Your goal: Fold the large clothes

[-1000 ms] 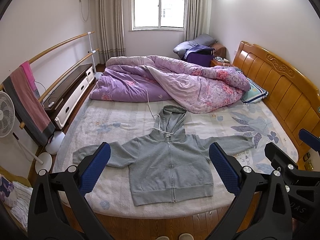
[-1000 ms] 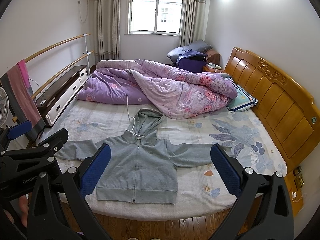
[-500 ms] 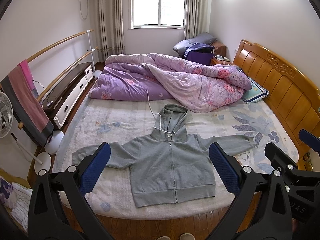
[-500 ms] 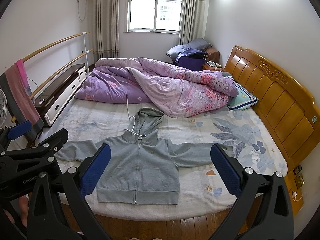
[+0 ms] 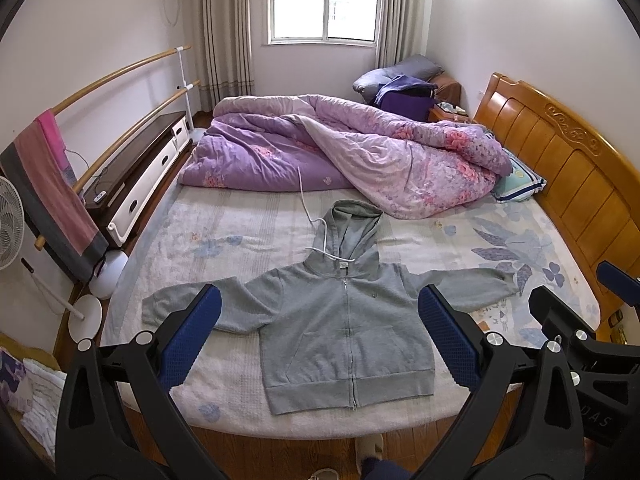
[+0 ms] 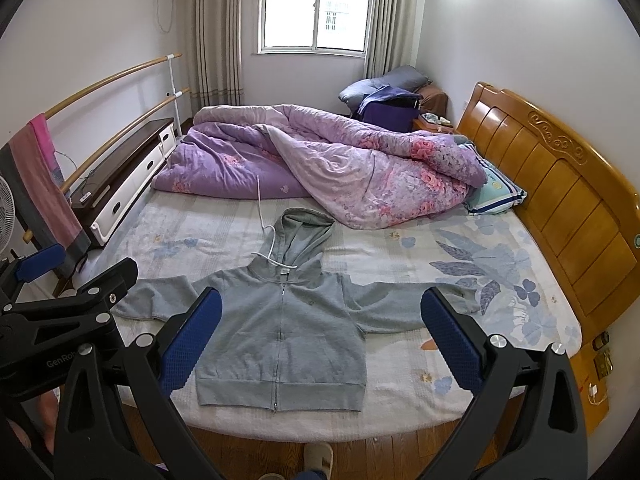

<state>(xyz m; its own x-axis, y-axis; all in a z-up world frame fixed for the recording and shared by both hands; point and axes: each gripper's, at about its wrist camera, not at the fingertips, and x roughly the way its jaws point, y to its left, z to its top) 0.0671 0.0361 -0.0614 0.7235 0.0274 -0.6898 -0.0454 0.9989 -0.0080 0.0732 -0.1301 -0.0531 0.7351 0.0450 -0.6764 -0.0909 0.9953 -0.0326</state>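
Note:
A grey zip-up hoodie [image 5: 344, 320] lies flat and face up on the bed [image 5: 224, 240], sleeves spread to both sides, hood pointing to the far side, hem near the bed's front edge. It also shows in the right wrist view [image 6: 284, 332]. My left gripper [image 5: 320, 324] is open and empty, held in the air before the bed's front edge. My right gripper [image 6: 320, 328] is open and empty too, beside the left one; it shows at the right edge of the left wrist view [image 5: 580, 320].
A crumpled purple quilt [image 5: 340, 160] fills the far half of the bed. A white cable [image 5: 308, 208] runs from it to the hood. A wooden headboard [image 5: 560, 160] is at the right. A low cabinet [image 5: 136, 184], a towel rail [image 5: 52, 184] and a fan [image 5: 12, 228] are at the left.
Both views have tilted down and edged a little closer to the bed. The hoodie has not moved and both grippers stay open.

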